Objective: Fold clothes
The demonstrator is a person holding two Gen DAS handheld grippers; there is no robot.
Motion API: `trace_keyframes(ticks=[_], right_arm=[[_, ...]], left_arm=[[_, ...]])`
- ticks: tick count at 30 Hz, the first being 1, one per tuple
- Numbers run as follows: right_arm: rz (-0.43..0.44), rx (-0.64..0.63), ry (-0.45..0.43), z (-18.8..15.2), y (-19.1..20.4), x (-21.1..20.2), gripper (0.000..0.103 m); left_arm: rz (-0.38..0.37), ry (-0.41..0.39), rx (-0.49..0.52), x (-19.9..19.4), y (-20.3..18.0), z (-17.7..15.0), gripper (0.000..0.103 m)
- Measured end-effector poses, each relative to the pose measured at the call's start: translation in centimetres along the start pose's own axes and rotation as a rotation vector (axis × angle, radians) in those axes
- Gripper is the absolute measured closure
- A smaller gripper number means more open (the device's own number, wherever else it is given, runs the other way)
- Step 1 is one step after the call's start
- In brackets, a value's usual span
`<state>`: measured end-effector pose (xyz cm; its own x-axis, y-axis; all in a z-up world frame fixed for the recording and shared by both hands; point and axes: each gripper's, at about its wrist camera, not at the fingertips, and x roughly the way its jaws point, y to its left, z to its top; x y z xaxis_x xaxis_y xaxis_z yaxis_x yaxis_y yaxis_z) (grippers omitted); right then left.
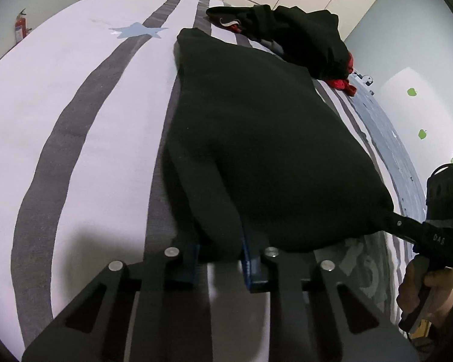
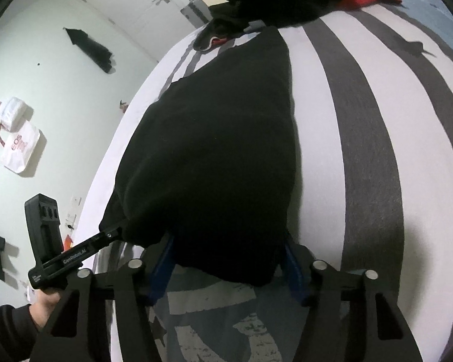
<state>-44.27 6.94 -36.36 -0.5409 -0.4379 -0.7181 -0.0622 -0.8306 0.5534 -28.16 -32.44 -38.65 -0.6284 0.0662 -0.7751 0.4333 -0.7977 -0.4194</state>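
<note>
Left wrist view: my left gripper [image 1: 219, 252] clenches the black garment's [image 1: 256, 150] near hem on the striped bedspread [image 1: 75, 120]; my right gripper [image 2: 226, 259] grasps its other corner.

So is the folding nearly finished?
Not really. The black garment lies flat and narrow on the bed, so it looks part-folded. The left gripper and right gripper each have its near edge. The dark pile behind is still unfolded.

A garment [image 1: 256, 150] lies on a bed [image 1: 75, 120], a clothes pile [image 1: 302, 36] behind it, grippers at its near corners.
</note>
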Motion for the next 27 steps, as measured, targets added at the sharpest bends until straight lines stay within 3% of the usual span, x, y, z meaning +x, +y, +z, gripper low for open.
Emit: trace_keyframes(ticks=[5,12,21,23,27], right_arm=[[0.004,-0.040,-0.020,0.4,1.0,-1.7,0.060],[0.014,-0.058,-0.036,-0.1,2.6,-4.3,0.062],[0.018,-0.005,0.098,-7.7,3.4,-7.2,0.062],[0.018,0.003,0.113,-8.5,3.8,-7.9,0.062],[0.035,0.025,0.118,-6.9,4.5,-9.0,0.062]], left_arm=[[-0.004,-0.031,0.023,-1.7,-0.8,0.4,0.089],[-0.009,-0.061,0.050,-5.7,-2.2,0.3,0.089],[-0.004,0.080,-0.024,-9.3,-2.2,-7.3,0.090],[0.000,0.078,-0.045,-9.8,-2.4,-7.5,0.090],[-0.008,0.052,-0.063,-10.8,-3.1,-5.5,0.090]])
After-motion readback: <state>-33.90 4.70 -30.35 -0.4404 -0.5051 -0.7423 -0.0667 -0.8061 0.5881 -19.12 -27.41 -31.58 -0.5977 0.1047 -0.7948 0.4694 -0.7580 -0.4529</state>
